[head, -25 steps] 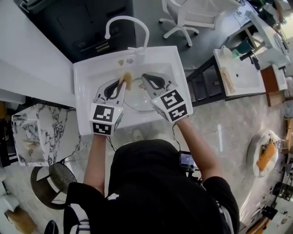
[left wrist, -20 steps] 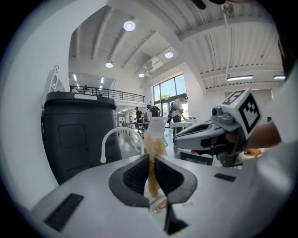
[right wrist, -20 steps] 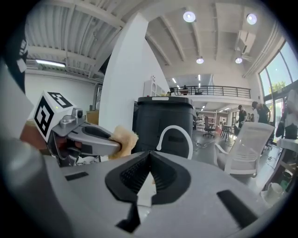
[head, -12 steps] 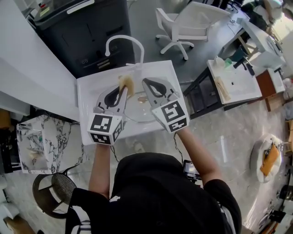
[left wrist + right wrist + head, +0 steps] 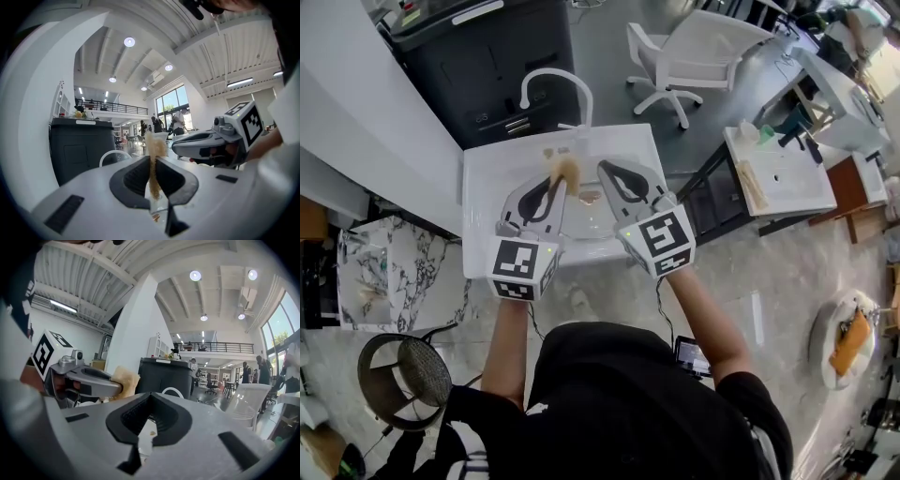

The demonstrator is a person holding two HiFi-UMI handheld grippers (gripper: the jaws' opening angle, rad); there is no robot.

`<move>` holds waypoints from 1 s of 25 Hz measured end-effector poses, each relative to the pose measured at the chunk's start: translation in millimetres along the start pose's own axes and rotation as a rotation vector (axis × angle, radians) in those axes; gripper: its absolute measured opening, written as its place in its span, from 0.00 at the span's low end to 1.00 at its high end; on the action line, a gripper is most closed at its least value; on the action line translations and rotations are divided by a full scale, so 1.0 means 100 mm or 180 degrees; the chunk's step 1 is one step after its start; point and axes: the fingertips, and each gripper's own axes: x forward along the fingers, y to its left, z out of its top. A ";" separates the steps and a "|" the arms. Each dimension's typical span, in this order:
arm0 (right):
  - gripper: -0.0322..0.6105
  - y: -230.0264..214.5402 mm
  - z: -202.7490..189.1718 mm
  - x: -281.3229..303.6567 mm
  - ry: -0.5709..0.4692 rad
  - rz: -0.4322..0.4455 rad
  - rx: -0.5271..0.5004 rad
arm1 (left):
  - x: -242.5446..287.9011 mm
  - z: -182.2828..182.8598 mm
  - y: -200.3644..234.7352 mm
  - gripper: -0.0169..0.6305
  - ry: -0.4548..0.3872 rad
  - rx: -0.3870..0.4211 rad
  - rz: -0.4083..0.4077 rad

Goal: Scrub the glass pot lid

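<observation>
The left tongs are clamped narrow on a tan sponge, whose frayed end stands up past the tips. The right tongs are fully closed, tips meeting, with nothing between them. The glass lid lies flat in the white sink, below and between the two pairs of tongs, and neither pair grips it.

A second ago the sponge showed low against the lid's far edge. Now it shows just ahead of the left tips and nearer the foot of the faucet, over the far side of the basin. The two pairs of tongs have kept their places side by side, and the right pair has stayed shut, just right of the sponge.

Both pairs slant inward so that their tips nearly converge. Each gripper view looks out across the room and ceiling rather than down into the basin. The left forearm reaches straight forward, and the right forearm angles in toward the sink. The marker cubes face up toward the head.
</observation>
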 end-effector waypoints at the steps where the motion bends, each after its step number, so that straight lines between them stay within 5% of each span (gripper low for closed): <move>1: 0.05 0.00 0.00 -0.07 -0.0003 -0.0006 -0.0013 | -0.03 0.01 -0.04 0.06 -0.0006 0.0009 0.0022; 25: 0.05 0.41 0.12 -1.19 -0.0158 -0.0010 -0.0025 | -0.87 0.15 -0.84 0.06 -0.0152 0.0000 0.0288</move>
